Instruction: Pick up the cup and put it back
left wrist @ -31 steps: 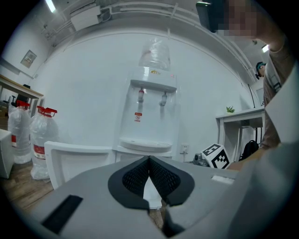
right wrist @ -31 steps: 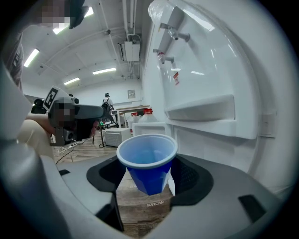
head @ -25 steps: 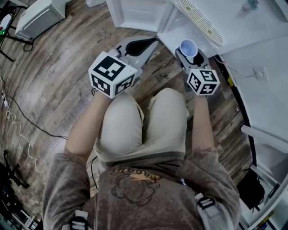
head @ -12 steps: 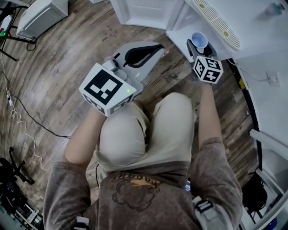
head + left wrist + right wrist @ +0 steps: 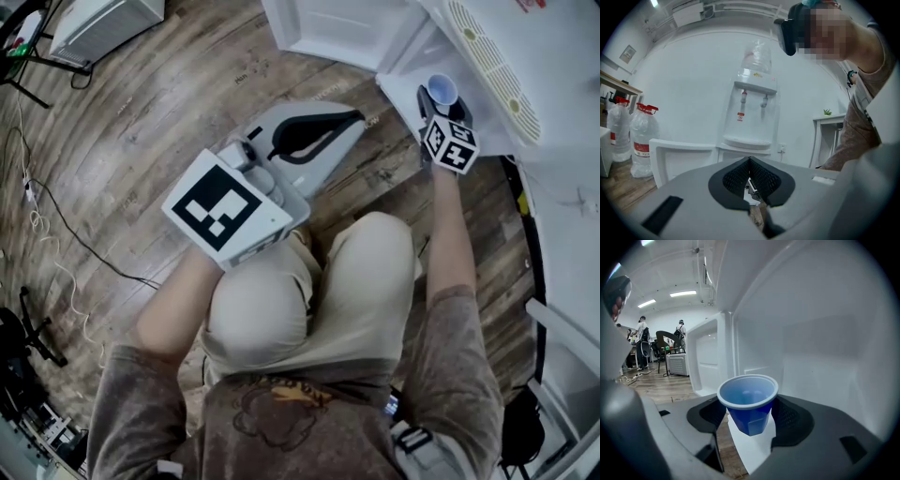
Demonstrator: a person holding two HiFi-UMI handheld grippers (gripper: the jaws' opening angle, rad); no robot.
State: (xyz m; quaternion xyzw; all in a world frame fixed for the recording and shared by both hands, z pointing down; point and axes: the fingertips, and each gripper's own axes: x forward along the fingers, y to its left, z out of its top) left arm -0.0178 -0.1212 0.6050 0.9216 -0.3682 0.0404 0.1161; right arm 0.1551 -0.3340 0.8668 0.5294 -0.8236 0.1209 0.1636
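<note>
The left gripper point(image 5: 750, 160) has its fingers shut, with nothing in them. It should just keep out of the way. The right gripper point(image 5: 441, 101) has its fingers partly open, squeezing the blue cup point(image 5: 748, 404). The cup is upright at one o'clock in the head view, at the white cupboard point(image 5: 811, 357). I think it should go down slowly and flat, and only then be let go. Cables point(image 5: 47, 234) lie at nine o'clock on the wood floor point(image 5: 141, 122). Water bottles point(image 5: 642, 136) stand at nine o'clock from the water cooler point(image 5: 752, 108).

Probably office-lab: water dispenser point(image 5: 753, 112), spare water bottles point(image 5: 643, 140), floor cables point(image 5: 94, 256).
</note>
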